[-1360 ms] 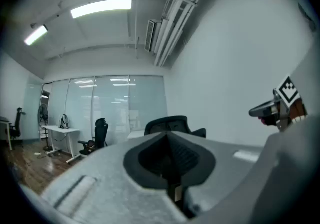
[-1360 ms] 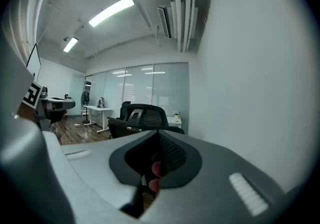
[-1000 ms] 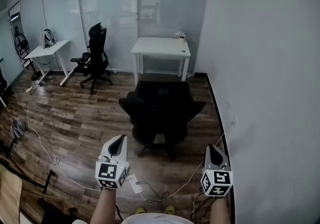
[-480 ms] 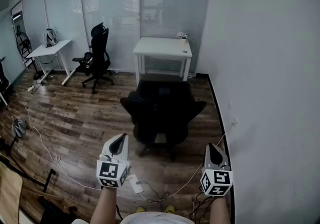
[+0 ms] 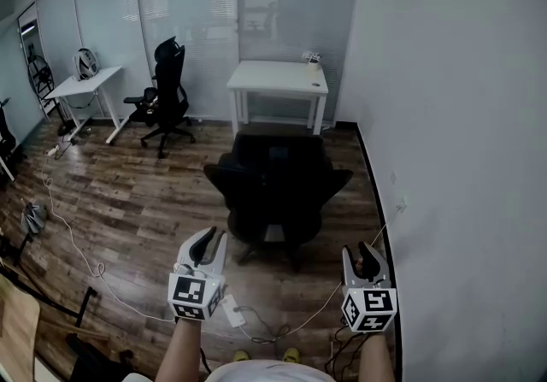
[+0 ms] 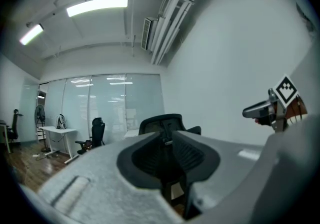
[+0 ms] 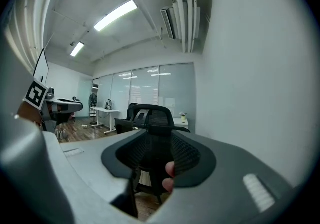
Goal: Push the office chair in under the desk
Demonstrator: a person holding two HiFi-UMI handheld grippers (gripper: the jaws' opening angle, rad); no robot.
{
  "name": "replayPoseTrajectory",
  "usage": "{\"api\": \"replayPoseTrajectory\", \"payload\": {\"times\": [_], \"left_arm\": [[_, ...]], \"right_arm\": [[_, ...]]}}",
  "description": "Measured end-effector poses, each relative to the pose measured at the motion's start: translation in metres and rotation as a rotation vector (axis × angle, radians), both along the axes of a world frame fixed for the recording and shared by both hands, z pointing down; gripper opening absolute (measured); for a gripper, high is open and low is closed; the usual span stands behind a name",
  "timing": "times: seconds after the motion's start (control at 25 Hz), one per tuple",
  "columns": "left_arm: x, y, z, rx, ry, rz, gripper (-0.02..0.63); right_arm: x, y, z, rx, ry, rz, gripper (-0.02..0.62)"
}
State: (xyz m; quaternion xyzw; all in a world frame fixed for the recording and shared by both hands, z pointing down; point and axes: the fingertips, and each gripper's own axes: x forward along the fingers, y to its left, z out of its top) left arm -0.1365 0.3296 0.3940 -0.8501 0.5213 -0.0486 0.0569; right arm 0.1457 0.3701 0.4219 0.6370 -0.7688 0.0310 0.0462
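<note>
My left gripper (image 5: 208, 243) has just opened to a narrow gap and is empty. The office chair (image 5: 275, 188) stands straight ahead between my two grippers, apart from both, with the desk (image 5: 278, 79) farther on in the same line. My right gripper (image 5: 366, 256) has just opened wider and grips nothing. Neither looks nearer. A second chair (image 5: 167, 90) stands far left and a cable (image 5: 272, 338) trails near my feet. The wall (image 5: 461, 158) crowds the right.

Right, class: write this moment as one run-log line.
stage: before push | office chair: out from desk, untouched | left gripper: jaws just opened, empty | right gripper: jaws just opened, empty
</note>
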Motion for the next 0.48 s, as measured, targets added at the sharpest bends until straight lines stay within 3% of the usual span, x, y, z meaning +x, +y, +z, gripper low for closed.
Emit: {"api": "replayPoseTrajectory", "payload": {"times": [0.48], "left_arm": [[0.025,-0.002,0.0,-0.01,-0.007,-0.028,0.083]], "right_arm": [[0.023,-0.011,0.003,-0.002,-0.002,-0.058,0.14]]}}
